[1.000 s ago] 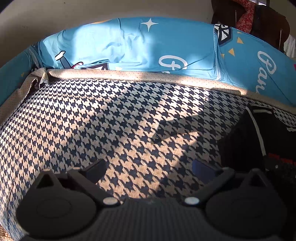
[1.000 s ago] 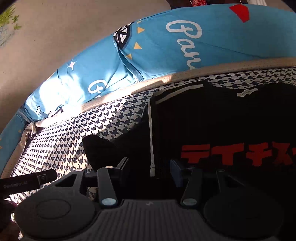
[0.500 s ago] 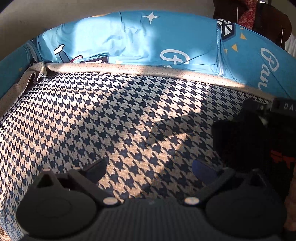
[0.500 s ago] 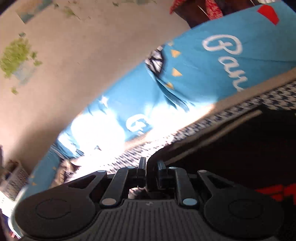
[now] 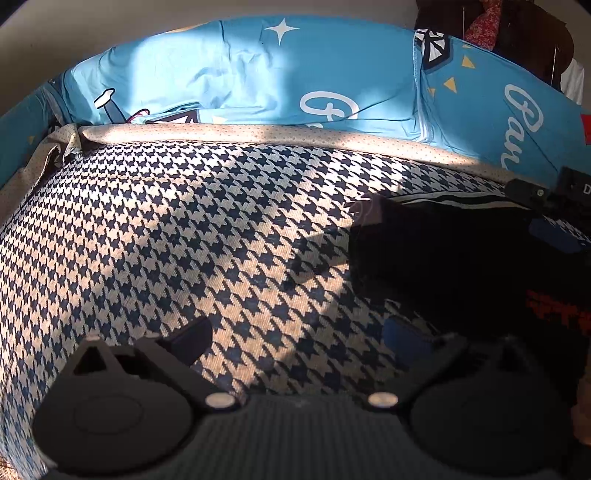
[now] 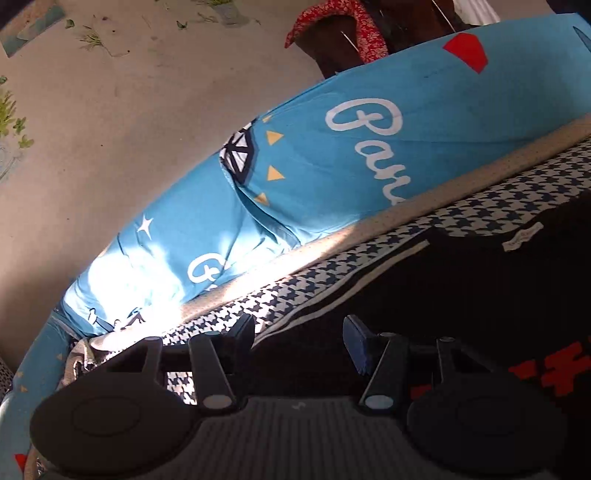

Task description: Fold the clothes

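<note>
A black T-shirt (image 6: 461,288) with red lettering (image 6: 546,369) and a white neck label (image 6: 522,236) lies flat on the houndstooth bed cover (image 5: 184,240). In the left wrist view the T-shirt (image 5: 443,258) fills the right side, its left sleeve folded in over the body. My right gripper (image 6: 299,332) hovers open just above the shirt's left edge, holding nothing. It also shows as the right gripper (image 5: 543,210) at the far right of the left wrist view. My left gripper (image 5: 297,332) is open over bare cover, left of the shirt.
Blue pillows (image 5: 258,81) with white script line the far edge of the bed, behind a beige dotted border (image 5: 258,133). A pale wall (image 6: 110,129) rises behind them. Dark and red patterned clothes (image 6: 351,33) hang at the back right.
My right gripper, shut on the black sleeve half a second ago, has opened and let it go; the sleeve now lies folded over the shirt. My left gripper has hardly moved.
</note>
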The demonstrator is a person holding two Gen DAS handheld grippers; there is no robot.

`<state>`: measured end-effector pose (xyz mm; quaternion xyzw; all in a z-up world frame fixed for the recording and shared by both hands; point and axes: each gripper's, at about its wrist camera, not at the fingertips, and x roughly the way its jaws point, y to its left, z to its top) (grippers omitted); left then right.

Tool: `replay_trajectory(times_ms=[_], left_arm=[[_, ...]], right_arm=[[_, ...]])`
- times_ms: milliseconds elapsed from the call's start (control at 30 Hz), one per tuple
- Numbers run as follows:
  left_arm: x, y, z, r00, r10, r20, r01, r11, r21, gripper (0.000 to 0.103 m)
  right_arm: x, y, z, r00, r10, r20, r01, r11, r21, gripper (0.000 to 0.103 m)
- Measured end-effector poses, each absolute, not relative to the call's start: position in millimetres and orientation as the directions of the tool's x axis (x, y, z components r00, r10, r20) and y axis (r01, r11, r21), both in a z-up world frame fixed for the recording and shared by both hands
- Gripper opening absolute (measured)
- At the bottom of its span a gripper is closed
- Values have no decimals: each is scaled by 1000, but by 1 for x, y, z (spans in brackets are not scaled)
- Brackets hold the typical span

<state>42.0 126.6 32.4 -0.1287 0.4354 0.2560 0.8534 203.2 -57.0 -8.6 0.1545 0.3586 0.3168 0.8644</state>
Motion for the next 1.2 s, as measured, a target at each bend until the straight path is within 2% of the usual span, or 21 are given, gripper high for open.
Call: replay_trajectory(times_ms=[267, 467, 700, 767, 900, 1000, 1200], left_arm=[[58, 86, 42, 510, 307, -804, -495, 869, 17, 103], [76, 51, 45, 535, 289, -794, -430, 902, 38, 103], [92, 20, 24, 540, 241, -806, -343, 938, 51, 103], [94, 16, 15, 536, 270, -800, -333, 938, 93, 103], [95, 19, 10, 551, 203, -809, -319, 948, 21, 103], [97, 15, 8, 554, 238, -798, -315, 947, 64, 103], [100, 24, -3, 524, 224, -822, -338, 940, 40, 103]], right_arm=[[198, -76, -13, 537, 581, -611, -414, 813, 409, 54], [207, -117, 0, 604, 519, -604, -372, 855, 363, 54], [220, -197, 12, 696, 359, -621, -229, 932, 283, 54], [219, -221, 13, 710, 317, -629, -196, 947, 256, 54], [218, -270, 13, 732, 211, -648, -106, 975, 198, 54], [219, -303, 11, 736, 107, -668, 6, 986, 164, 54], [222, -350, 3, 723, -22, -691, 188, 968, 166, 54]])
